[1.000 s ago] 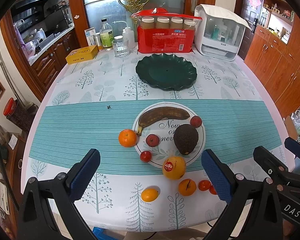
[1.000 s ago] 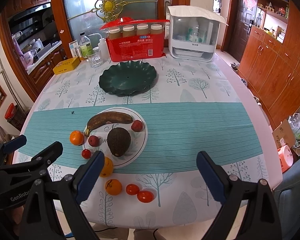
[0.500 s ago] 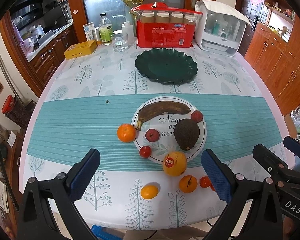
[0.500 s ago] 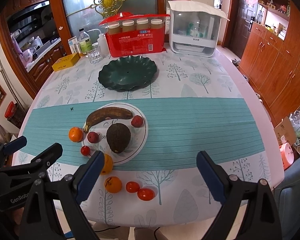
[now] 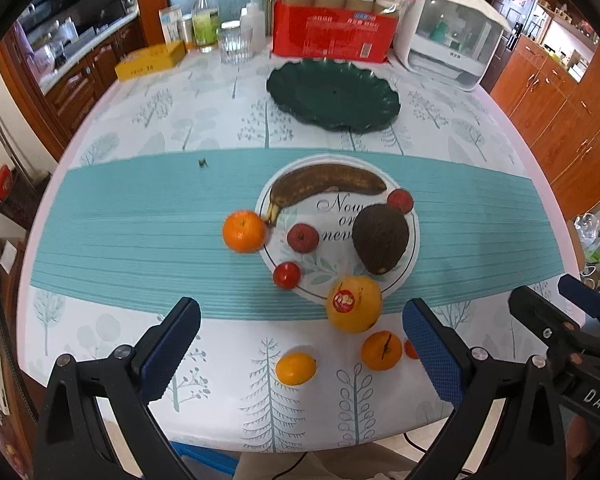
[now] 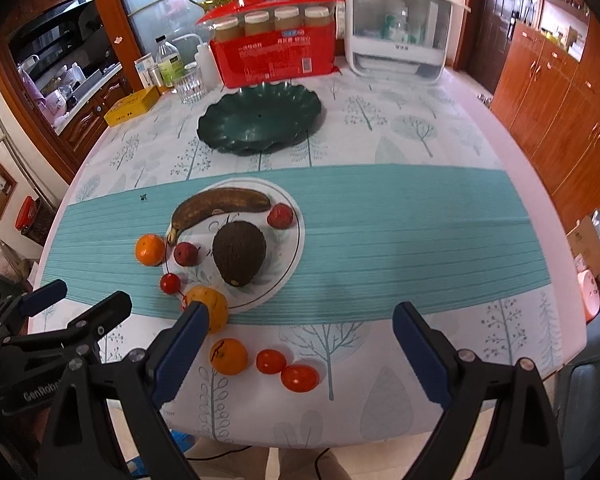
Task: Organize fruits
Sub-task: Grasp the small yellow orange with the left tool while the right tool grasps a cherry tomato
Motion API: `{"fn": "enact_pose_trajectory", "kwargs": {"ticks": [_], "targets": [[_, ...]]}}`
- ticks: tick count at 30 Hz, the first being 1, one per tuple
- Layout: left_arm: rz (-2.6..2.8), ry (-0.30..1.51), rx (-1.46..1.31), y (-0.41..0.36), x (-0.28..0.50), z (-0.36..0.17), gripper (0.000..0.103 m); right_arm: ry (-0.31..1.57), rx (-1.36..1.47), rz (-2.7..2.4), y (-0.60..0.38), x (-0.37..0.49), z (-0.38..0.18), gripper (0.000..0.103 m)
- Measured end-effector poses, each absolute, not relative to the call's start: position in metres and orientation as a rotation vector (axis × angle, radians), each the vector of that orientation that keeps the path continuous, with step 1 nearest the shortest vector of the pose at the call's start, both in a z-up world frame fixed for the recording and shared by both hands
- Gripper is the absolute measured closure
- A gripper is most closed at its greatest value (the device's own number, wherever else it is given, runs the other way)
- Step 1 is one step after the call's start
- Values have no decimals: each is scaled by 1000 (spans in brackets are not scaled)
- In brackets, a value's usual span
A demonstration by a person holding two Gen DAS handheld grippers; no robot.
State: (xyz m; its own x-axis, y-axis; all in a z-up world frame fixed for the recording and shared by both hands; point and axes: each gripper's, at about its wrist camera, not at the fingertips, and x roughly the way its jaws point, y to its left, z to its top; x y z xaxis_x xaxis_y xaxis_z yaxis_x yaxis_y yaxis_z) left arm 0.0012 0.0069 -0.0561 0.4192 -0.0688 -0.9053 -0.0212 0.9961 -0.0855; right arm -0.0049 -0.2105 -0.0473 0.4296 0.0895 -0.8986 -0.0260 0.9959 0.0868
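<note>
A white round plate with grey script lettering [image 5: 414,236] sat on the teal striped band of the tree-patterned cloth covering the table [image 5: 140,236], and on it lay one brown, overripe banana [image 5: 326,186], one dark, rough-skinned avocado [image 5: 380,238] and two small dull-red fruits [image 5: 303,237]. Just off its left edge were an orange mandarin [image 5: 244,231] and a glossy red cherry tomato [image 5: 287,275]; a big yellow-orange citrus with a red sticker [image 5: 354,304] overlapped the near rim. Nearer the table edge lay two more small oranges [image 5: 381,350] and, in the right wrist view, two red tomatoes [image 6: 299,378]. An empty dark green scalloped dish [image 5: 334,94] stood farther back, before a red carton of jars [image 5: 332,34]. Compared with a second ago, both cameras had drawn in closer, the fruit looming larger while nothing on the cloth had shifted. The left gripper [image 5: 300,348] and the right gripper [image 6: 300,354] both hung above the near edge, fingers spread wide and holding nothing.
</note>
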Motion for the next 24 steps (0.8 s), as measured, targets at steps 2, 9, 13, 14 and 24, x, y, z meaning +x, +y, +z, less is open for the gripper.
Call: {"fn": "enact_pose_trajectory", "kwargs": {"ticks": [2,9,13,14,24], "targets": [[-35,1156,-92,13,5,-66,2,1140,72,75,-215,-4,-54,10],[-78,1204,-49,28,5,-102,2,1181,29,100,-225,-3,-81,15],[-130,1251,-60,33,0,-123,2,1229,34,134,-234,-8,-100,20],[-140,1257,-60,33,-1,-127,3,1241,37,143,-237,-10,-104,22],[-217,1286,-22,19,-10,-158,11,1317,-76,312,-221,-23,-147,41]]}}
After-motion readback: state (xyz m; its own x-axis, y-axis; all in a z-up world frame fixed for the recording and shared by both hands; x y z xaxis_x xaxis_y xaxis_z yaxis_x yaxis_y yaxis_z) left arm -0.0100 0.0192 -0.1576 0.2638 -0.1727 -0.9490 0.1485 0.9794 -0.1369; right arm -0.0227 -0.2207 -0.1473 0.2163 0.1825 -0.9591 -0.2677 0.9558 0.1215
